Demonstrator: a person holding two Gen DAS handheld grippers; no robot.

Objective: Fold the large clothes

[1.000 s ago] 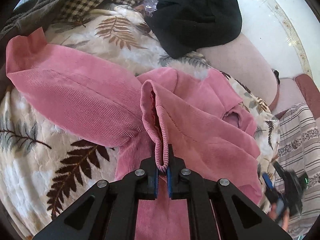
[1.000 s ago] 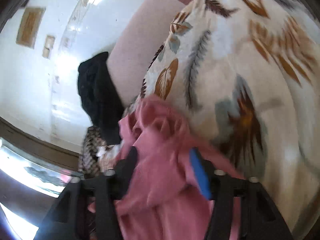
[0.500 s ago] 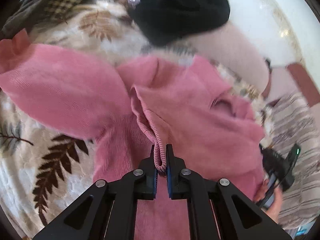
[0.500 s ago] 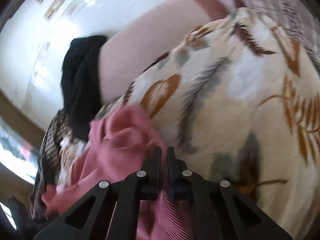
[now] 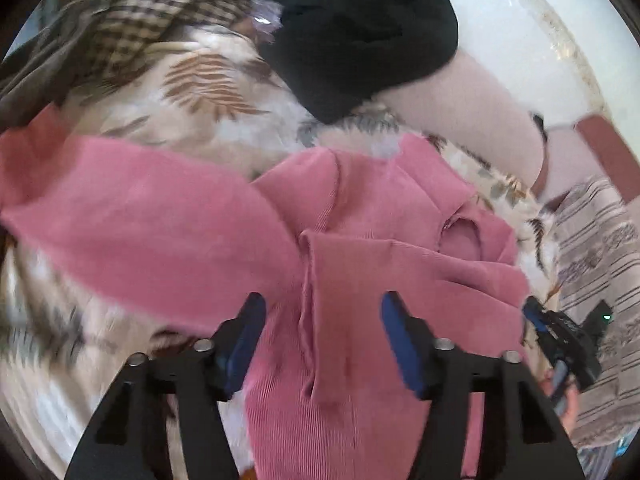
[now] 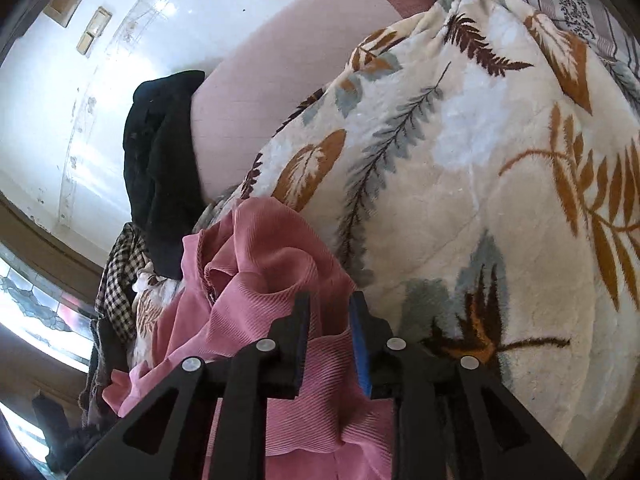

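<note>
A pink ribbed garment lies crumpled on a leaf-print blanket, one sleeve stretched out to the left. My left gripper is open just above the garment's folded edge, which lies loose between the fingers. My right gripper is nearly closed, pinching a fold of the pink garment at the garment's edge next to the blanket. The right gripper also shows at the right edge of the left wrist view.
A black garment lies on the pink sofa arm at the back. A checked cloth is heaped at the back left. A striped cloth lies to the right. A white wall rises behind.
My left gripper has opened and let go of the ribbed hem, which dropped onto the garment. My right gripper closed on the pink fabric.
</note>
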